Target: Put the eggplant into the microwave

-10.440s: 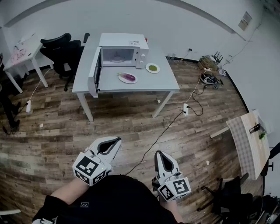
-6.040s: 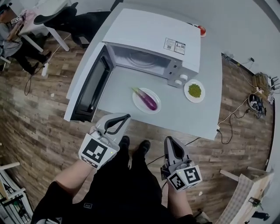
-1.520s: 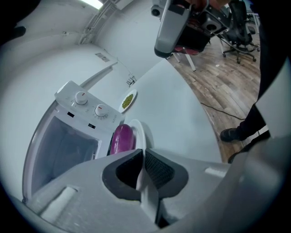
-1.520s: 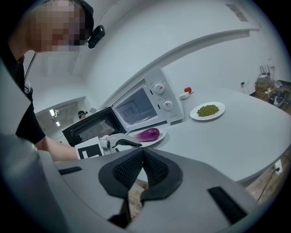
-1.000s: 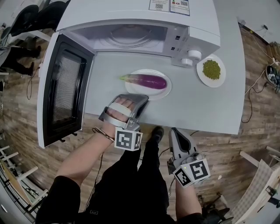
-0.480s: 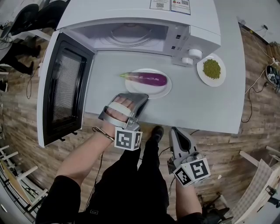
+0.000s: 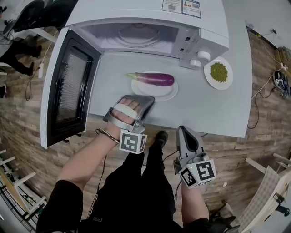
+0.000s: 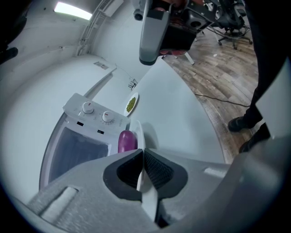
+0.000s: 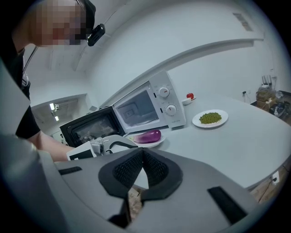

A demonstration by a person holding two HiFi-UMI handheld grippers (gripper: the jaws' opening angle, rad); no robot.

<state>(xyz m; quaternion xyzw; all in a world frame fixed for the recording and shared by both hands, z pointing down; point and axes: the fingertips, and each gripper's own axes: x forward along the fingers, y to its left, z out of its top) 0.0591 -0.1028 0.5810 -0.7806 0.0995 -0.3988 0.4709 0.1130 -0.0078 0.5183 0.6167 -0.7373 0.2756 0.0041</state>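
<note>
The surface (image 7: 204, 109) is ringed by wood floor (image 7: 22, 113). The plate (image 7: 168, 94) is pinched by the left claw (image 8: 142, 152); the right claw (image 9: 142, 152) is closed, empty.

stickers (image 7: 182, 6) on microwave (image 7: 136, 12) top, print too small to read

Purple eggplant (image 7: 154, 79), white plate (image 7: 160, 94), white microwave (image 7: 145, 11)
</note>
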